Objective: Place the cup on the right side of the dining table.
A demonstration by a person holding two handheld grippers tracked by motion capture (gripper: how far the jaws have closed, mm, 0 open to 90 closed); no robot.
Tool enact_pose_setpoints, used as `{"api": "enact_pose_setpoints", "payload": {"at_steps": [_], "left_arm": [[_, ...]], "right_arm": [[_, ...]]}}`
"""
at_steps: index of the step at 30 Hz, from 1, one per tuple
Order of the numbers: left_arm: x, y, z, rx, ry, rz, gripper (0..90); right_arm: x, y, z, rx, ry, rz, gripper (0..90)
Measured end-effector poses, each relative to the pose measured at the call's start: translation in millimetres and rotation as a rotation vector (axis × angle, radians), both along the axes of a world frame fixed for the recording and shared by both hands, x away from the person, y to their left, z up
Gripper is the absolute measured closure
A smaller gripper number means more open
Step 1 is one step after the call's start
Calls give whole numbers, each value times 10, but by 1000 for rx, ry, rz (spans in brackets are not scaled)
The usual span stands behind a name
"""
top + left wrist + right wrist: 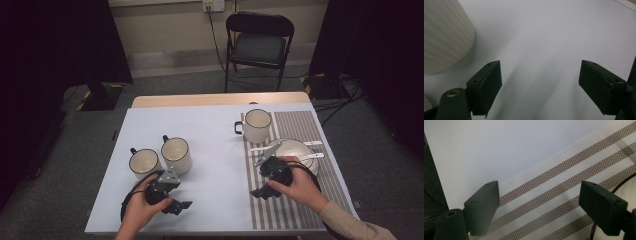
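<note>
Both tongs stand wide with nothing between their pads: the left tongs (182, 205) rest low at the lower left of the high view, over bare pale surface (215, 150), and the right tongs (257, 193) sit at the lower right, at the left edge of the brown-and-white striped woven placemat (295, 125). In the left gripper view the gap between the jaws holds only bare surface, while the ribbed cream side of a mug (445, 35) fills the upper left corner. That is probably the nearer of two cream enamel mugs with dark rims (176, 154), which stand touching or nearly so, just above the left hand (140, 207) in the high view, handles pointing to the upper left. So the mugs lie up and slightly left of the left tongs, and the left hand is far nearer to them. Beyond the right hand (300, 187) sits a white bowl with a dark rim (295, 150), with pale cutlery (312, 156) beside it and a third cream mug (257, 125) above.
</note>
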State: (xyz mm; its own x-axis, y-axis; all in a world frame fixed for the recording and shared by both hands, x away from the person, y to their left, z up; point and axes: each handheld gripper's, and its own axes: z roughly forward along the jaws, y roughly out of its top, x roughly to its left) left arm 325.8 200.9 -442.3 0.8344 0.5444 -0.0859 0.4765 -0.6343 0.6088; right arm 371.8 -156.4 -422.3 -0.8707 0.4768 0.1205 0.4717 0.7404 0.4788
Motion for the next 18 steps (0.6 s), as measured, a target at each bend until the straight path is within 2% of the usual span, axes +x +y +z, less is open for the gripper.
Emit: {"api": "enact_pose_setpoints", "payload": {"at_steps": [18], "left_arm": [[-74,153,-41,7,-1,16,182]], "right_arm": [[-74,-69,-67,-2,11,-1,166]]}}
